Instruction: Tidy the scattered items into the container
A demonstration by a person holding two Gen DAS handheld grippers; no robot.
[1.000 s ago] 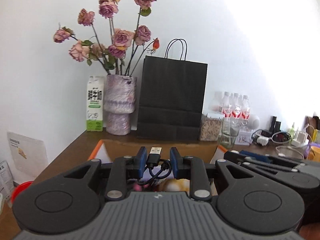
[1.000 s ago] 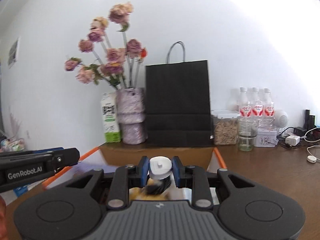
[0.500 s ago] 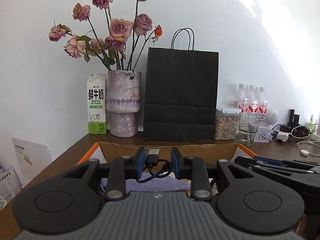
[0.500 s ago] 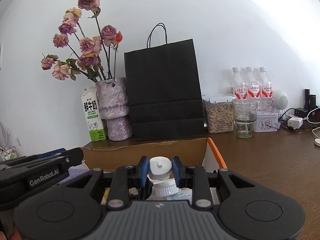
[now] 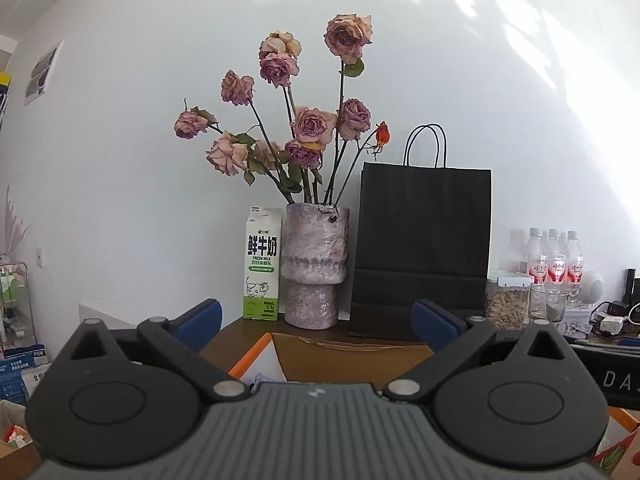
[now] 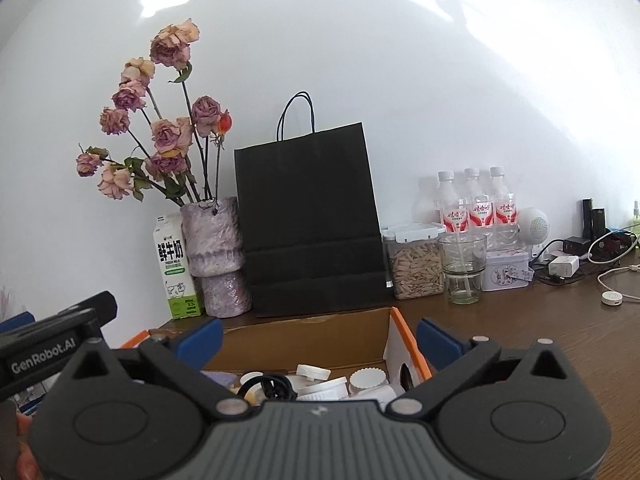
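Cardboard box [image 6: 320,344] sat just below both our tongs, left tongs [image 5: 316,320] and right tongs [image 6: 318,338], jaws opening, nothing between them. We risked clipping its rim or nudging white caps [image 6: 340,384] when withdrawing.

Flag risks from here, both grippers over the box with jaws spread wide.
1. The right gripper, jaws opening and empty, hangs low over the white caps in the cardboard box; a careless withdrawal might clip the box's orange-edged wall.
2. The left gripper sits close beside it; pulling both back together risks a bump.
3. The drinking glass stands near the box, exposed to a wide rightward swing.
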